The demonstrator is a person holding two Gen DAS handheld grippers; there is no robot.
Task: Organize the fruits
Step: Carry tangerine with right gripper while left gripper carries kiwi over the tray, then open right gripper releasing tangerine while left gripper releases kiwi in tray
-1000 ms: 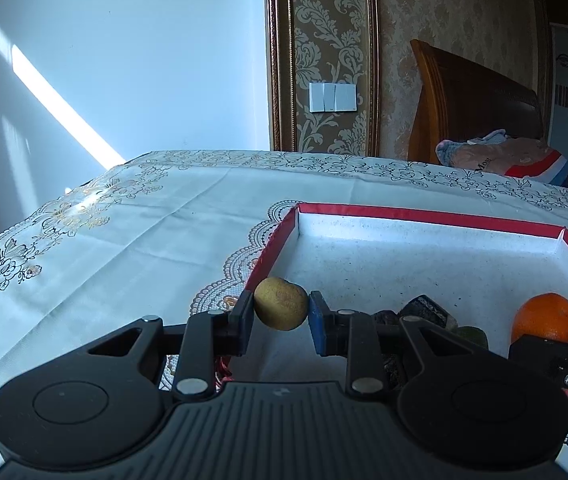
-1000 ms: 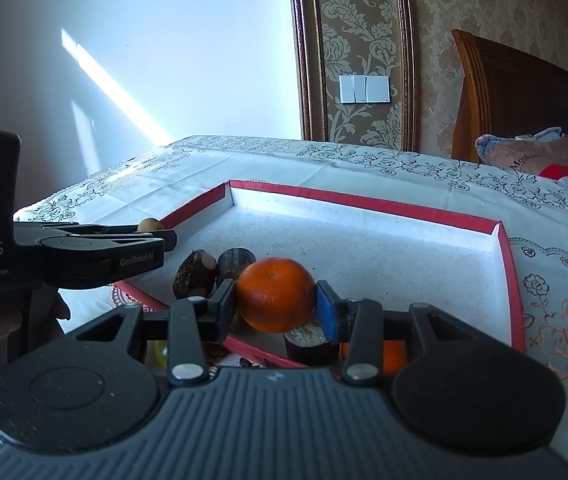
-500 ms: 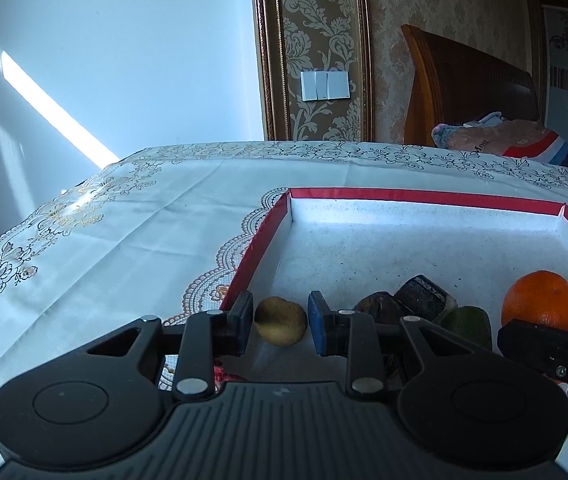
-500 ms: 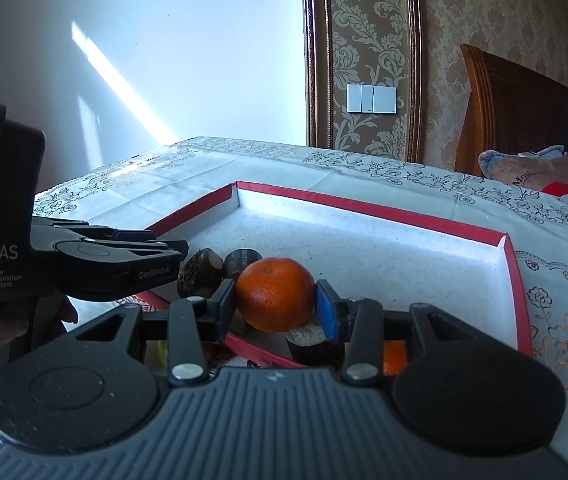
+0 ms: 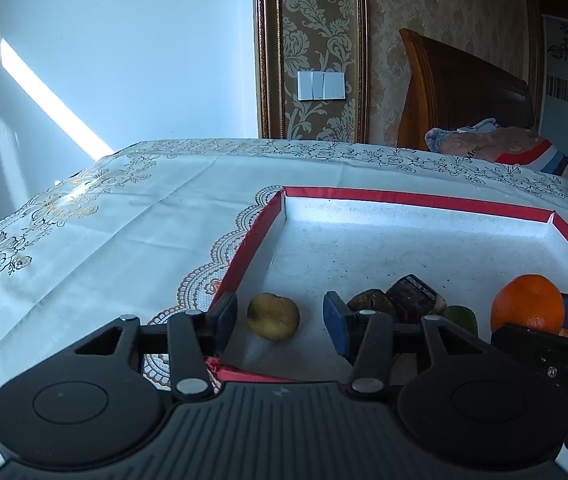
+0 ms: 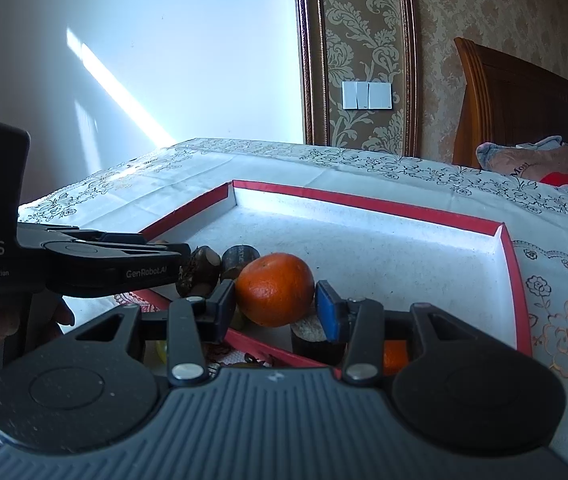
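A small yellow-brown fruit (image 5: 272, 316) lies on the white floor of the red-rimmed tray (image 5: 411, 201), near its left corner. My left gripper (image 5: 280, 318) straddles it with jaws opening, and gaps show on both sides of the fruit. My right gripper (image 6: 276, 300) is shut on an orange (image 6: 275, 289), held just above the tray's near edge (image 6: 268, 350); the same orange (image 5: 527, 309) shows at the right of the left wrist view. The left gripper (image 6: 112, 264) reaches in from the left in the right wrist view.
Dark brown fruits (image 5: 399, 300) and a green one (image 5: 461, 316) lie in the tray beside the left gripper. A dark stump-like piece (image 6: 315, 338) and another orange (image 6: 395, 354) sit under the right gripper. The embroidered white tablecloth (image 5: 104, 232) surrounds the tray.
The left gripper lowered the yellow-brown fruit into the tray and its jaws spread apart, letting it go. The right gripper kept its hold on the orange.
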